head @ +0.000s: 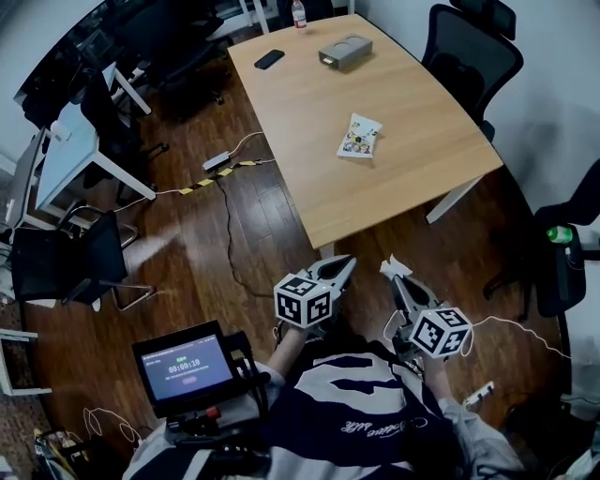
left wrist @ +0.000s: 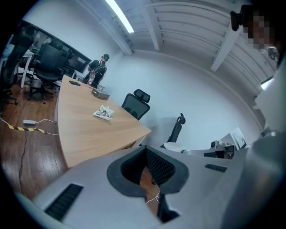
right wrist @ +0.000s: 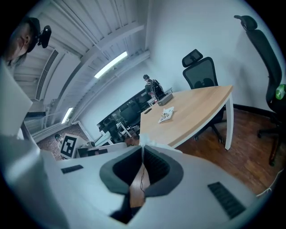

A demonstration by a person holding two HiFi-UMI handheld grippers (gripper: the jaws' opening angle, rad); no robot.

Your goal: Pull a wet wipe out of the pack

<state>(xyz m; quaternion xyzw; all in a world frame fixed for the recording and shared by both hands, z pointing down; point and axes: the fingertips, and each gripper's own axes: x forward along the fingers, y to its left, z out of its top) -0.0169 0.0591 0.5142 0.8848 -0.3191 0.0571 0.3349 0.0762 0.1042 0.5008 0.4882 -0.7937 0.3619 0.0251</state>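
Closest in, the left gripper [left wrist: 146, 149] is hanging level by the person's waist, its pads sitting tip to tip with nothing between them (closed and empty). Beside it the right gripper [right wrist: 142, 150] is pinching a white scrap, which I'm reading as the wet wipe [head: 394, 266], poking out past the closed tips. Beyond both, dark wooden floor [head: 234, 244] is stretching out to the bench [head: 309, 103], and the pack [head: 359, 137] is lying flat near the middle of it, well apart from either gripper. Farther along are sitting a grey box [head: 344, 52], a phone [head: 269, 59] and a bottle [head: 299, 13] at the far end. So the pull itself is looking done, to my eye. The job now is holding that pinch firm so the thin sheet isn't slipping free, and carrying it clear of the left gripper. If another sheet is wanted, I'd be pinning the pack with the left and drawing straight up with the right.
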